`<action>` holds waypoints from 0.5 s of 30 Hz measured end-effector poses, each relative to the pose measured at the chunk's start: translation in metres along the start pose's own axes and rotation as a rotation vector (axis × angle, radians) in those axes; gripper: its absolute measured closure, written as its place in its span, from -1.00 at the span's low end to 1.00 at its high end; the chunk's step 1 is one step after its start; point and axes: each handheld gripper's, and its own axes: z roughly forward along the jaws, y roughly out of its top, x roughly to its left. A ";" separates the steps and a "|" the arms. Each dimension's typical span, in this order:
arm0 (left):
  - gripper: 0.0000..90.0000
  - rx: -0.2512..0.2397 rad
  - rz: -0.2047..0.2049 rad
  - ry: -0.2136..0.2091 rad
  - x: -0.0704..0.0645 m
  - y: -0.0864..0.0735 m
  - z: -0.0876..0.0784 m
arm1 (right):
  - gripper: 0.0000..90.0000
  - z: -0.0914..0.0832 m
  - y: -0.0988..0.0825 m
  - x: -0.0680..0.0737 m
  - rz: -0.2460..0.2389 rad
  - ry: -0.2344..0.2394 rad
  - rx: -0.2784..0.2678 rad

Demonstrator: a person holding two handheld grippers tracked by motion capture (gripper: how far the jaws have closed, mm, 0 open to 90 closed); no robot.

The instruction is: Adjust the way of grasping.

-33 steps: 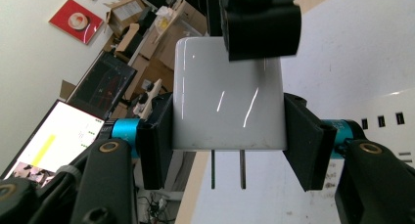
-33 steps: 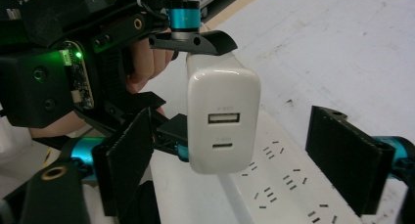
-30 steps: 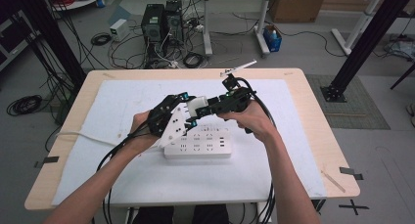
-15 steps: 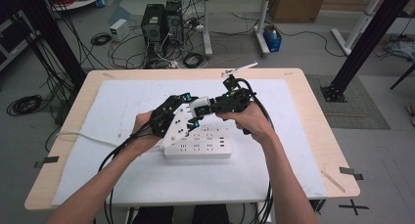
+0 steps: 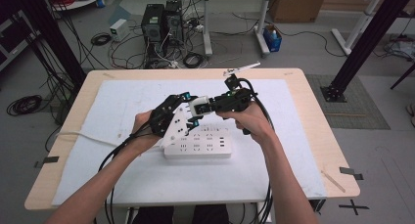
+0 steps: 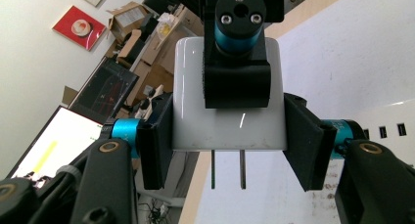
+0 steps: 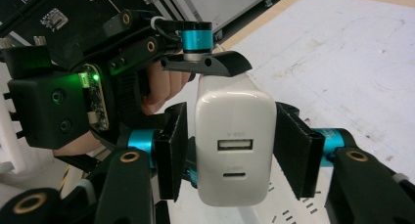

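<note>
1. Two claws meet on white charger (image 7: 234,148), held in air above power strip (image 5: 198,145).
2. Left gripper (image 6: 229,136) pinches charger's sides.
3. Right gripper (image 7: 234,153) jaws just been closing round charger; pads near, small gaps visible, not gripping yet.
4. Handover likely underway.

White charger (image 7: 234,145) (two prongs, two ports) held above the table, seemingly level.
</note>
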 end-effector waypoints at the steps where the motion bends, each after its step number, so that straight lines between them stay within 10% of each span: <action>1: -0.05 0.000 0.001 0.000 0.000 0.000 0.000 | 0.17 0.000 0.000 0.001 -0.006 -0.007 -0.002; 15: -0.06 0.002 -0.011 0.006 0.001 -0.001 0.000 | 0.38 0.000 -0.001 0.002 -0.019 -0.010 -0.018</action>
